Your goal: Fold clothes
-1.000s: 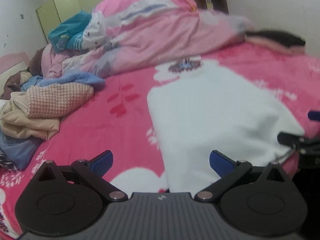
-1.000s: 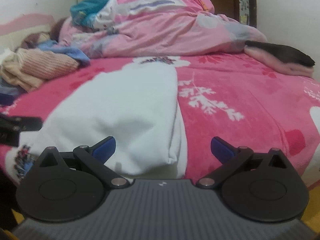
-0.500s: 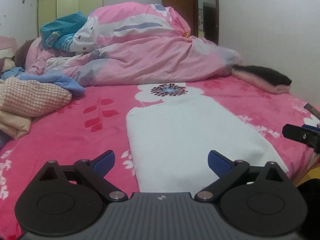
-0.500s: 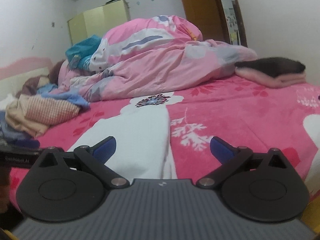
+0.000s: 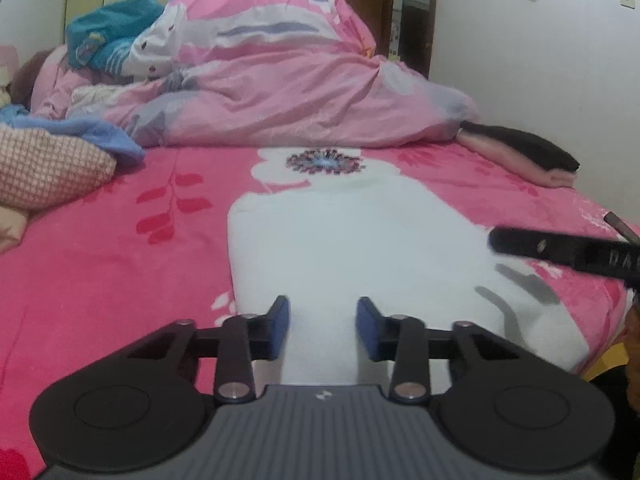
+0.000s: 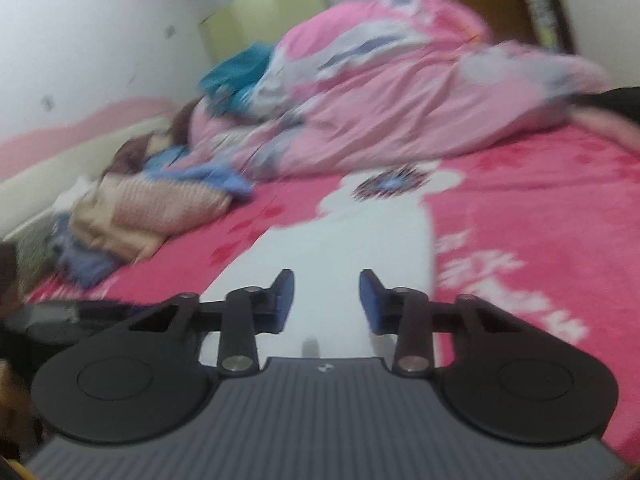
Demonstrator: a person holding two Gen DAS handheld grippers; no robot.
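a white garment (image 5: 352, 248) lies folded flat on the pink blanket (image 5: 100, 264), near edge at the bed's front. the left gripper (image 5: 323, 326) and right gripper (image 6: 327, 300) have just been closing, the near edge between each pair of jaws; whether the pads pinch it i cannot tell. a clothes pile (image 5: 44, 168) sits left, a quilt (image 5: 280, 80) behind.

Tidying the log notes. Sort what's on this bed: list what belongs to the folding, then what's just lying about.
Folding:
white garment, near edge between the jaws
left gripper
right gripper
pile of unfolded clothes

Lying about:
pink duvet
teal cloth
black and pink folded stack
pink bedsheet
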